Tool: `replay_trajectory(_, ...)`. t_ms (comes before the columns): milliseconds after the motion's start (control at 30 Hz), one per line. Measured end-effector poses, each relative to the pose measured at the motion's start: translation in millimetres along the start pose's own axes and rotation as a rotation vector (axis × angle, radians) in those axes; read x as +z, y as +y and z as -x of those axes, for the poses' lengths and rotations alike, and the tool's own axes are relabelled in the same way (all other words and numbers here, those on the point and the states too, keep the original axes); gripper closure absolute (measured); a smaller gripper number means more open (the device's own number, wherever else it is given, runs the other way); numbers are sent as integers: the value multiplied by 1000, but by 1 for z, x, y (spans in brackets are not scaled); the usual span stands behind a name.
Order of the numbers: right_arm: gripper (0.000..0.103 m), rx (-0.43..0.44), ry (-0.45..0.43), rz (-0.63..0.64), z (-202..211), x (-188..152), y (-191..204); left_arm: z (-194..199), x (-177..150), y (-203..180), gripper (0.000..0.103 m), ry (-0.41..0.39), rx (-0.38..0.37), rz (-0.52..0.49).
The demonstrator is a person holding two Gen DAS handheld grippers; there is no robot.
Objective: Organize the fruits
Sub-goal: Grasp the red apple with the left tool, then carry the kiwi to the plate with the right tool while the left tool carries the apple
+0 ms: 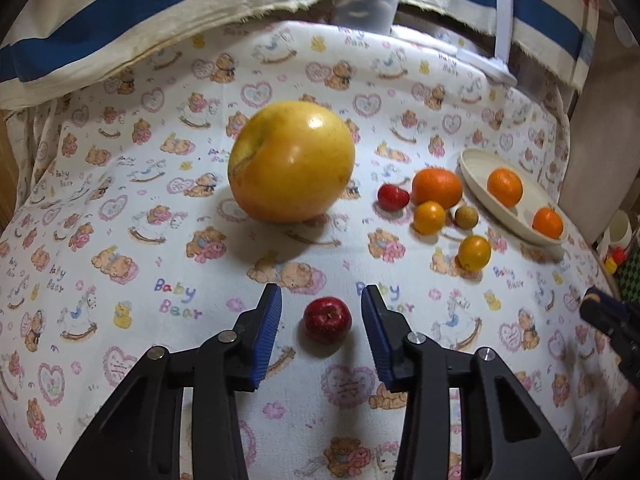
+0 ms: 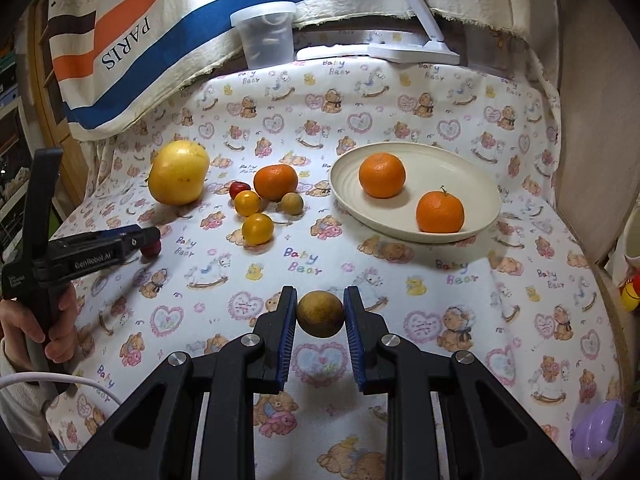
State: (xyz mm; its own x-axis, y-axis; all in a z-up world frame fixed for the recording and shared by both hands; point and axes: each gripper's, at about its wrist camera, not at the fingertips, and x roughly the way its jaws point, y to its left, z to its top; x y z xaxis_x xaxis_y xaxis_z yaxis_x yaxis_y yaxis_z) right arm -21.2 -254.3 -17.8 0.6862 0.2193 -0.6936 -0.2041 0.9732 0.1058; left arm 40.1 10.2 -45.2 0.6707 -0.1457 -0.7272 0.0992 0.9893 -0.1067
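Note:
My left gripper is open, its blue pads on either side of a small dark red fruit lying on the cloth, not touching it. My right gripper is shut on a small brown round fruit and holds it above the cloth. A cream plate at the right holds two tangerines. A large yellow grapefruit lies at the middle left. Beside it is a cluster: a tangerine, two yellow fruits, a brownish fruit and a red fruit.
The table is covered by a baby-bear print cloth. A clear plastic tub and a white lamp base stand at the back under a striped cloth. A purple object lies at the front right edge.

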Motion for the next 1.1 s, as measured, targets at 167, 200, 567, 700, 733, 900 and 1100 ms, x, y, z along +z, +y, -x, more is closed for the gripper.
replay_trajectory(167,78,-6,-7,-2,2,1,-3,-8,-3,-1,78,37,-3,-8)
replay_trajectory(200,78,-6,-10,-6,3,2,-4,-8,-4,-2,78,33,-2,-13)
replay_trajectory(567,78,-26,-75,-29,20,25,-16,40,12,-12,78,-128,16,-79)
replay_trajectory(700,78,-26,-125,-37,32,41,-20,71,31,-25,78,-199,0,-115)
replay_trajectory(733,78,-26,-134,-38,34,46,-21,78,37,-29,78,-217,-3,-126)
replay_trajectory(900,78,-35,-192,-48,41,77,-23,92,75,-59,78,-263,-39,-141)
replay_trajectory(1100,78,-50,-240,-95,31,118,-40,74,125,-110,78,-250,-143,-140)
